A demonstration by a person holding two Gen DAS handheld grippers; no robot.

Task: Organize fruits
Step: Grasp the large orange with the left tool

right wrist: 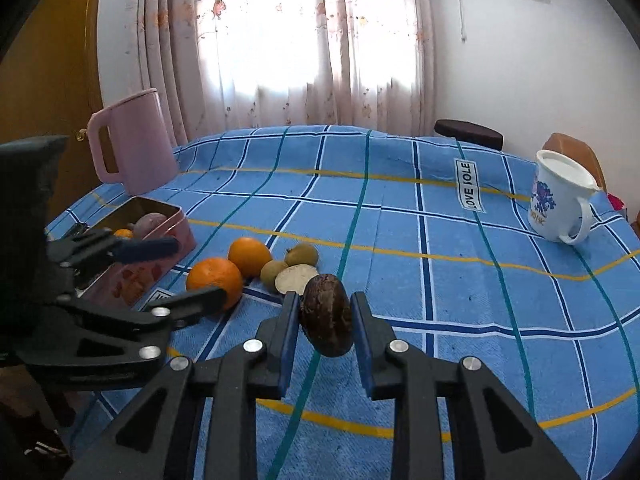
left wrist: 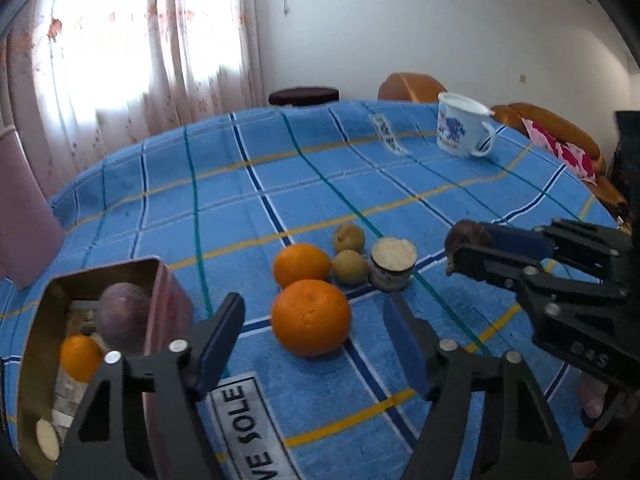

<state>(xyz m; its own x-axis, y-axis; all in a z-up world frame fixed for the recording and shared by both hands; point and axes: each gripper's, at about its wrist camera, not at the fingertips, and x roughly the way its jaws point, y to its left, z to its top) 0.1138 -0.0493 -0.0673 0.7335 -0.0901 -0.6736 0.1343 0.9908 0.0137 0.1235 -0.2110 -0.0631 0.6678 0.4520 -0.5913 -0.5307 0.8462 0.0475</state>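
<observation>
Pink tin [left wrist: 168, 300] holds purple fruit [left wrist: 124, 316], small orange [left wrist: 80, 358]; left hand-held gripper [left wrist: 316, 344] spread empty; right hand-held gripper [right wrist: 326, 320] clamps brown fruit [right wrist: 327, 320].

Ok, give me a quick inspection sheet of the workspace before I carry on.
Surface: blue plaid cloth covering the table.
Job's things: pink tin holding a purple fruit and small orange; two oranges, two small brown-green fruits, a cut piece on the cloth.
Clutter: white mug, pink jug.
Grippers: left gripper open; right gripper shut on dark brown fruit.
Cables: nothing seen.
Surroundings: curtained window, chair, stool.
</observation>
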